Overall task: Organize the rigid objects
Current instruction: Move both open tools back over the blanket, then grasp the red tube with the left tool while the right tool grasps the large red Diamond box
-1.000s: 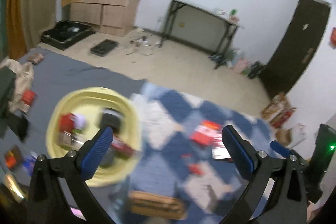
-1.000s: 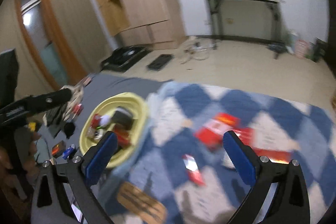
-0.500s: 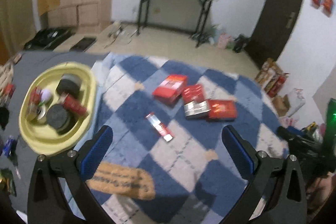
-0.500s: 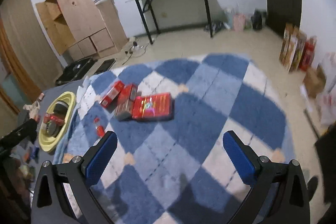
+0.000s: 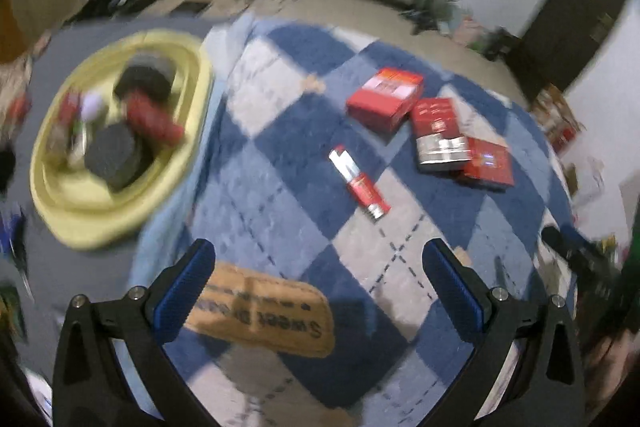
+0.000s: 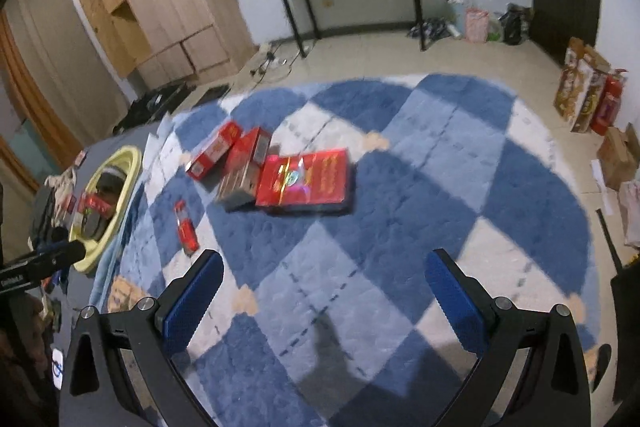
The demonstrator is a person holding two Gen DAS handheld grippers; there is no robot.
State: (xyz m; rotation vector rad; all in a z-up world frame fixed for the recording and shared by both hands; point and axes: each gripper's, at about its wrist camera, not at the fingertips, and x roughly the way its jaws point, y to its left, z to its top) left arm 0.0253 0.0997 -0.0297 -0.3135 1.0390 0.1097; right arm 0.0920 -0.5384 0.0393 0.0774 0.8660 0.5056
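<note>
You see a blue-and-white checked rug (image 6: pixel 400 187) mid-frame, red boxes (image 6: pixel 304 179) at its centre left, a pale yellow basin (image 5: pixel 120 211) at left, and blue gripper pads (image 6: pixel 192 299) below.

Open blue checked rug (image 6: pixel 420 195) lies right of the red boxes (image 6: pixel 302 177); a yellow basin (image 5: pixel 100 223) blocks the left.

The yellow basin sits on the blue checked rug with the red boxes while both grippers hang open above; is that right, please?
Not quite: the yellow basin sits off the blue checked rug, on grey cloth beside it, as the left wrist view shows. The red boxes are on the rug, both grippers open.
</note>
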